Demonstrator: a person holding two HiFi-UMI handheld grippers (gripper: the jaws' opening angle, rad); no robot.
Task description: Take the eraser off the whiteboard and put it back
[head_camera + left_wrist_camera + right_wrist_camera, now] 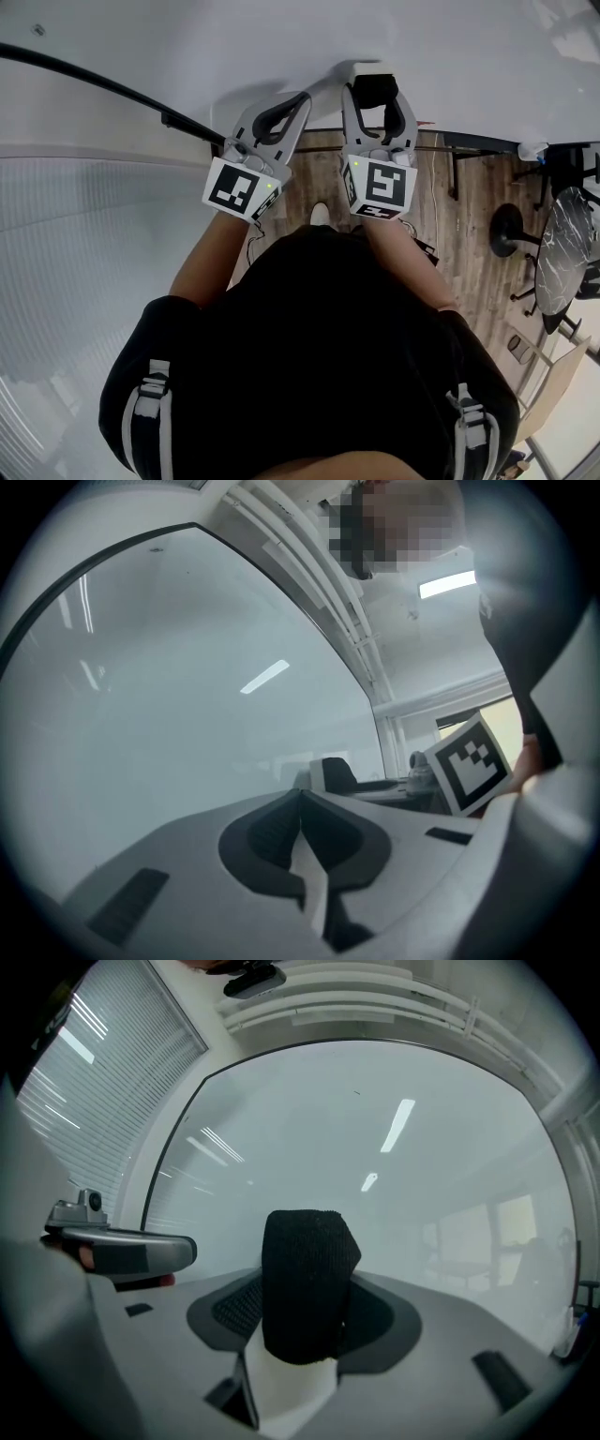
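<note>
Eraser (pixel 309 1283) is seen clamped between the jaws of the right gripper (pixel 305 1321). The jaws are held well apart by its width, with their dark ribbed pads pressed against its two sides. In the right gripper view it is shown as a black block of coarse, woven-looking felt with rounded upper corners. It is set upright at the jaw tips and rises above them.

In the head view the eraser (pixel 375 91) is found at the very front of the right gripper (pixel 378 94). A white part can be made out at its far end, beyond the black. The same black and white are picked up in the left gripper view, where the eraser (pixel 328 774) is seen ahead and to the right of the jaw tips.

The whiteboard (pixel 375 1147) is spread straight ahead of the held eraser. Whether its surface is touched by the eraser cannot be told.

The left gripper (pixel 302 99) is held just to the left of the right one, with its tips angled toward it but kept apart from it. Its jaws are brought fully together, and nothing is gripped between them, as is shown plainly in the left gripper (pixel 302 803) view. The whiteboard (pixel 141 686) is seen ahead and to the left of these closed jaws.
</note>
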